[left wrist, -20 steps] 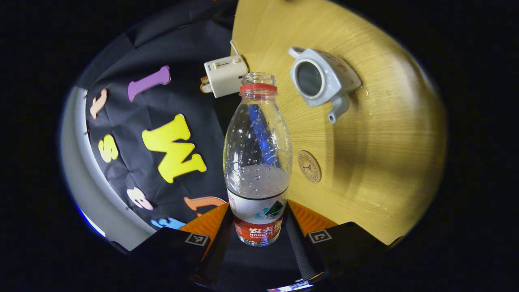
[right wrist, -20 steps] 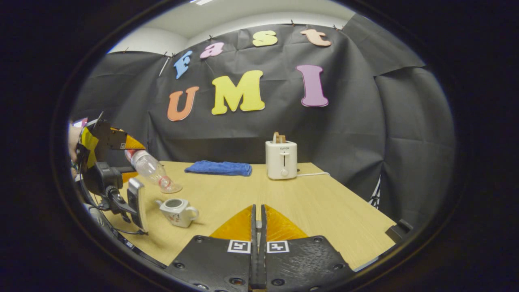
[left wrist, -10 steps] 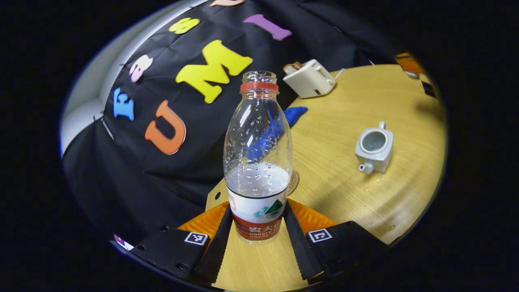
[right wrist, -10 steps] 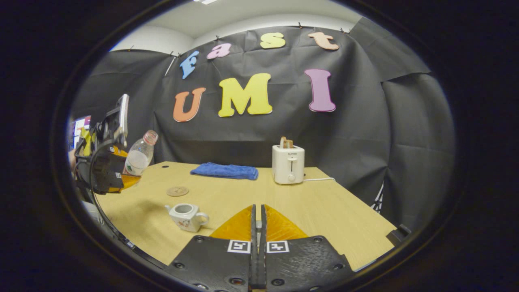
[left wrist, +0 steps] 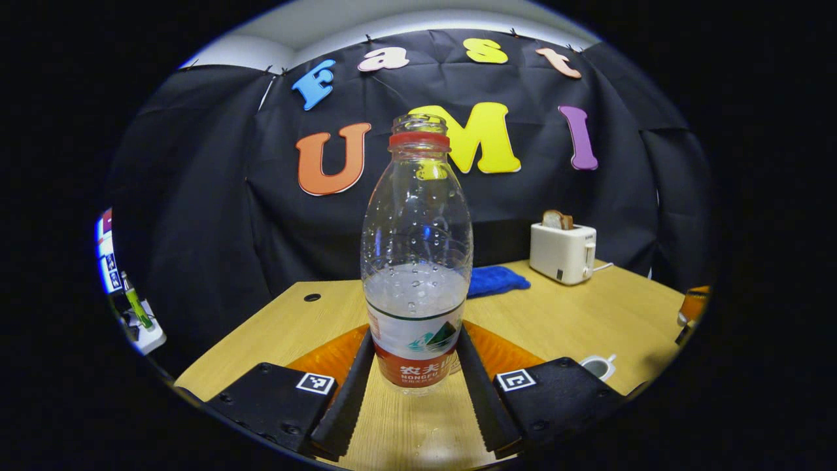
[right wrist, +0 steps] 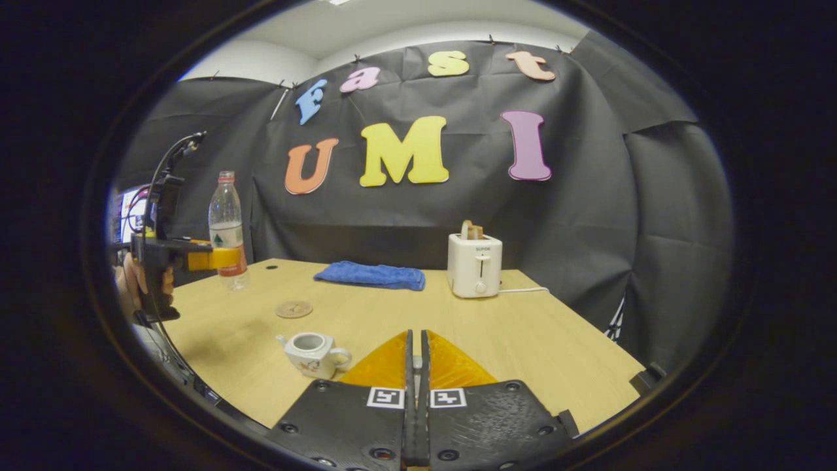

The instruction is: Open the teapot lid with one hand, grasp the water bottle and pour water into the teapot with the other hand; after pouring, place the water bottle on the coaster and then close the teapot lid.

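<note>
We find the water bottle upright and uncapped, clamped at its label by our left gripper above the table, coaster at seven o'clock beyond it, lidless teapot nearer; right gripper closed, contents untellable; misjudged lowering risks spillage.

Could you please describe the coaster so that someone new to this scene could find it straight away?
On the wooden table, look to the near-left area, between the blue cloth and the small lidless teapot. The coaster lies flat there: a thin round tan disc, the only flat round thing on the table.
</note>
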Motion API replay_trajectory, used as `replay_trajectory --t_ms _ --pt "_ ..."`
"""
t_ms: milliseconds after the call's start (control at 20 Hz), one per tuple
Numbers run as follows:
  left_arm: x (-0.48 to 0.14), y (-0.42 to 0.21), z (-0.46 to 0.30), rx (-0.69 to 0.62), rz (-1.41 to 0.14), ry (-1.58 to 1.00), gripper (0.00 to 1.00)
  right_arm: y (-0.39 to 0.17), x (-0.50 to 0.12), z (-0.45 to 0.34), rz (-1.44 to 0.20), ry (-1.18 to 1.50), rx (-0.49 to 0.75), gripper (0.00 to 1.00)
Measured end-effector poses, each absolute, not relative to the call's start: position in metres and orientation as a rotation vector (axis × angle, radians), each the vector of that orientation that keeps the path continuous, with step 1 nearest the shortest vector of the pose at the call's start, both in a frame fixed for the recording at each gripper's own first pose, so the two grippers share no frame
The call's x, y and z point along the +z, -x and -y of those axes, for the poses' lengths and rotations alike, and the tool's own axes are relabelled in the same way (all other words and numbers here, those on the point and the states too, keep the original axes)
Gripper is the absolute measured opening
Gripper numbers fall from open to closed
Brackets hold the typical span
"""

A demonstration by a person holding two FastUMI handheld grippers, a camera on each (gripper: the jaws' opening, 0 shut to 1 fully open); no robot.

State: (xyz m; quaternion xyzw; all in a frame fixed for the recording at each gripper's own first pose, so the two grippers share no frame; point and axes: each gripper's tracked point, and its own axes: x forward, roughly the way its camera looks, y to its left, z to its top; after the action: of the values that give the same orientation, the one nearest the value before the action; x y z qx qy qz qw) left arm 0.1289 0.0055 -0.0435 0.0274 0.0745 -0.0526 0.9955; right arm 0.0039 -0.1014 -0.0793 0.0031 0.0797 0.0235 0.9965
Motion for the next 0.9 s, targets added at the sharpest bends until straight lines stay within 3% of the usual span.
replay_trajectory --t_ms 250,500,900 --pt "-0.053 -0.175 0.004 -0.150 -0.123 0.021 0.75 -0.010 -0.082 0.103 -0.172 0.005 0.029 0.00" --pt "-0.092 -0.213 0.011 -0.168 -0.198 0.073 0.77 -0.022 -0.093 0.106 -0.198 0.010 0.013 0.00" --pt "-0.134 -0.230 0.014 -0.168 -0.258 0.039 0.77 -0.030 -0.107 0.109 -0.234 0.018 0.007 0.00"
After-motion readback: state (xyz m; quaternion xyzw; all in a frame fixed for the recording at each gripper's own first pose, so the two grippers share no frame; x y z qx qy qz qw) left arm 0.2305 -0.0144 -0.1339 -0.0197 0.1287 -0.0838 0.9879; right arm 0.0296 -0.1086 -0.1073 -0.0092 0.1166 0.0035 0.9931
